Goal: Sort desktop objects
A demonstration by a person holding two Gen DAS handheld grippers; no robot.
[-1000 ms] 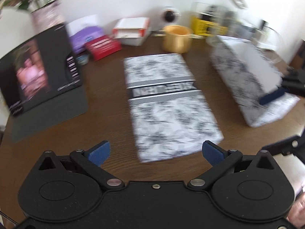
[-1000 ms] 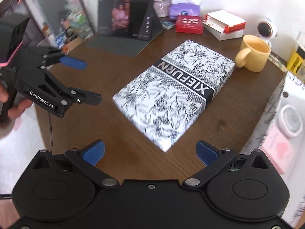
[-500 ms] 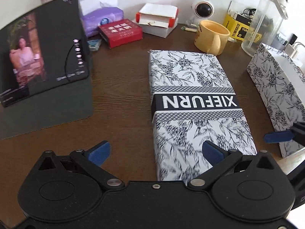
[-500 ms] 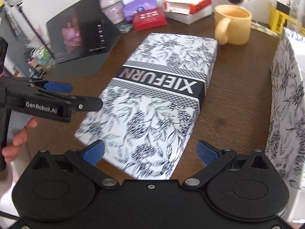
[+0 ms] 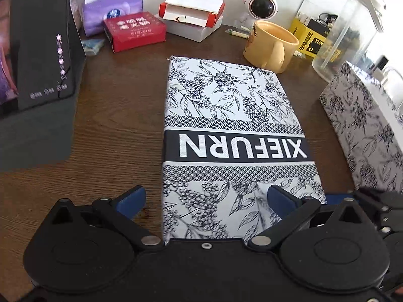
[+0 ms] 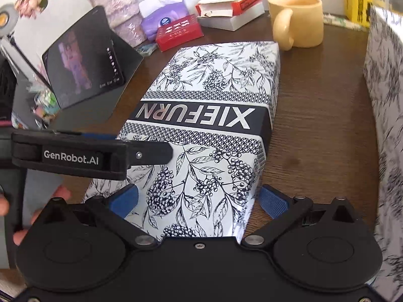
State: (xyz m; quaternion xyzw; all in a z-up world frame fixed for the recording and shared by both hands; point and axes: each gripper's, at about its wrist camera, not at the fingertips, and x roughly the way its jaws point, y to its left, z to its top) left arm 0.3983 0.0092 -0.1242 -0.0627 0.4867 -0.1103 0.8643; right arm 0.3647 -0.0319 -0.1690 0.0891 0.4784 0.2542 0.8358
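A long white box (image 5: 234,130) printed with dark leaves and a black "XIEFURN" band lies flat on the brown table (image 5: 118,125). My left gripper (image 5: 205,198) is open at the box's near end, with its left finger beside the left edge and its right finger over the top. In the right wrist view the same box (image 6: 209,130) has its near end between the spread fingers of my open right gripper (image 6: 199,198). The left gripper (image 6: 151,148) reaches in from the left over the box's left edge. The right gripper (image 5: 352,198) shows at the box's right near corner.
A second leaf-patterned box (image 5: 365,125) stands at the right. Behind are a yellow mug (image 5: 272,45), a clear jug (image 5: 352,32), a red box (image 5: 136,30), a purple tissue pack (image 5: 110,12) and a white camera (image 5: 262,5). A propped tablet (image 5: 37,50) stands at the left.
Both grippers have come in close to the long box from the near side. Its near end now lies between their open fingers. The box itself has not moved.
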